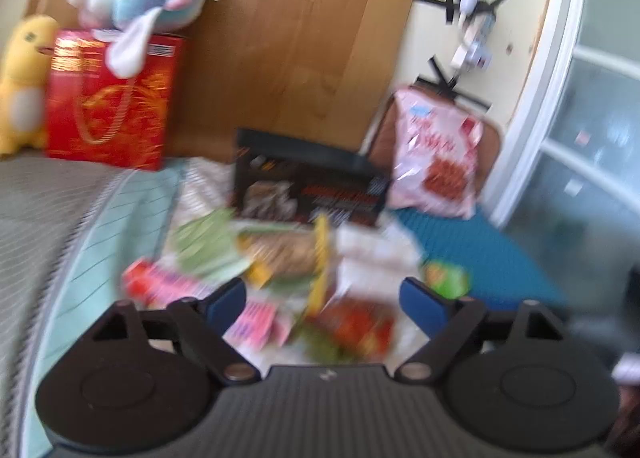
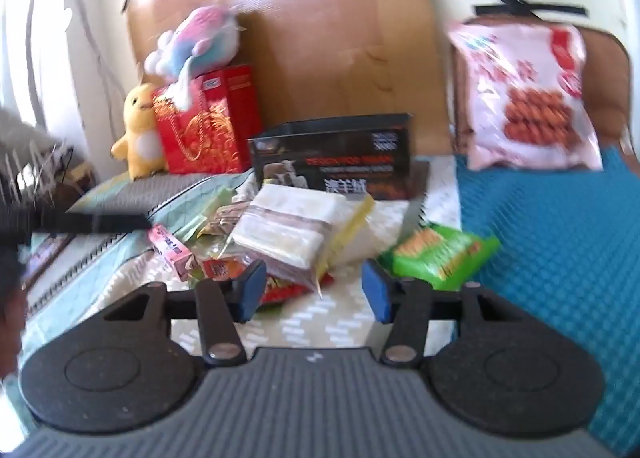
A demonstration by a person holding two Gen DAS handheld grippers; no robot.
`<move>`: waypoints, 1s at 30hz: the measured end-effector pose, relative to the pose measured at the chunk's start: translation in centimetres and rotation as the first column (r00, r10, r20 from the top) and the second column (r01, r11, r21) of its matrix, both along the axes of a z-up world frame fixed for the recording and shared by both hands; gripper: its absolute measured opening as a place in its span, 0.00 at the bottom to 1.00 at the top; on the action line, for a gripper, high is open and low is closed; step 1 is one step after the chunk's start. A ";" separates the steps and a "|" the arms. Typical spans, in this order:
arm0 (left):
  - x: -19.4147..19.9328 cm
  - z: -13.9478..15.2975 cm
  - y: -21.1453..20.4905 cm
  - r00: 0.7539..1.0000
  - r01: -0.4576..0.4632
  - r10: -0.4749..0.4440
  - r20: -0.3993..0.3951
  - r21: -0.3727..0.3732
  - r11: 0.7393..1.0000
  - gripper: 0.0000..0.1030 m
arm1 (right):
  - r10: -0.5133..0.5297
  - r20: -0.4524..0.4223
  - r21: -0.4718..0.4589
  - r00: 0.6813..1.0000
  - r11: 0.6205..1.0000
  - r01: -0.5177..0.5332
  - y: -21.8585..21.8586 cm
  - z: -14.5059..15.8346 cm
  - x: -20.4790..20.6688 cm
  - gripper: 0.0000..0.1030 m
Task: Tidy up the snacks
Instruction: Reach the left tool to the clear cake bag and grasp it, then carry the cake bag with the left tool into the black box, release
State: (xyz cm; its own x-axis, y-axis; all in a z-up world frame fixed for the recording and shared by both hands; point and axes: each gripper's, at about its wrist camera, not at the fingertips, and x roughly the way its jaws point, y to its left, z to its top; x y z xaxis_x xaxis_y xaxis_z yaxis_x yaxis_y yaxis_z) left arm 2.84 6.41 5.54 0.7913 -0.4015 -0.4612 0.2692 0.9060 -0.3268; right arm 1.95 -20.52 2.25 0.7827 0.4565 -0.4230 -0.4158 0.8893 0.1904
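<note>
— Both grippers hang empty over the heap: the left gripper [image 1: 322, 298] has its blue pads spread wide, the right gripper [image 2: 315, 285] is spread too, a little narrower, and neither touches a packet.

— Where are the snacks?

— Piled loosely on the bed [image 2: 320, 318], just ahead of the fingers. A clear pack of pale wafers [image 2: 294, 228] lies tilted across a red packet [image 2: 280, 290]; a green cracker bag [image 2: 440, 252] sits just to the right, a pink carton [image 2: 172, 252] to the left. Behind them stands a black box [image 2: 336, 156], and a big pink bag [image 2: 528, 98] leans on a brown cushion.

— What could go wrong?

— The packets overlap, so I'd guess a closing gripper may pinch two wrappers at once, or drag the wafers off the heap. Slick film could also slip out of the pads.

— Anything else?

— The left view is smeared, which suggests quick motion — a hurried reach might shove the heap toward the bed's edge.
</note>
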 end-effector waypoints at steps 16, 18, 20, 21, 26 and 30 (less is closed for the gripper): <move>8.1 -3.3 -3.7 0.971 0.143 -0.150 -0.188 -0.051 0.988 0.49 | 0.160 -0.093 -0.066 0.983 0.984 -0.166 1.6 -1.1 4.4 0.38; 7.6 -2.9 -4.0 0.973 0.145 -0.150 -0.176 -0.038 0.989 0.49 | 0.165 -0.086 -0.053 0.983 0.984 -0.169 1.7 -0.7 4.2 0.37; 7.1 -1.9 -4.0 0.978 0.142 -0.146 -0.148 -0.035 0.989 0.49 | 0.165 -0.052 -0.062 0.985 0.984 -0.168 1.8 0.1 3.7 0.37; 7.1 -1.1 -4.0 0.981 0.142 -0.146 -0.130 -0.040 0.989 0.49 | 0.167 -0.022 -0.061 0.986 0.984 -0.168 1.7 0.8 3.5 0.37; 9.3 2.7 -3.6 0.992 0.122 -0.123 -0.016 -0.051 0.991 0.50 | 0.158 0.105 -0.055 0.982 0.987 -0.153 1.8 4.0 6.0 0.37; 15.1 3.6 -3.0 0.998 0.067 -0.068 -0.009 -0.094 0.993 0.50 | 0.123 0.115 -0.012 0.986 0.992 -0.122 2.7 5.0 11.5 0.37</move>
State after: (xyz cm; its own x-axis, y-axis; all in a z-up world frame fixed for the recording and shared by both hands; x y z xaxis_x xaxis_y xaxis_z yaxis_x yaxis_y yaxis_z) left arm 17.91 3.44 9.15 0.7554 -0.4959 -0.4284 0.3246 0.8510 -0.4128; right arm 13.41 -17.78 7.24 0.7646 0.5501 -0.3359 -0.5404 0.8311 0.1312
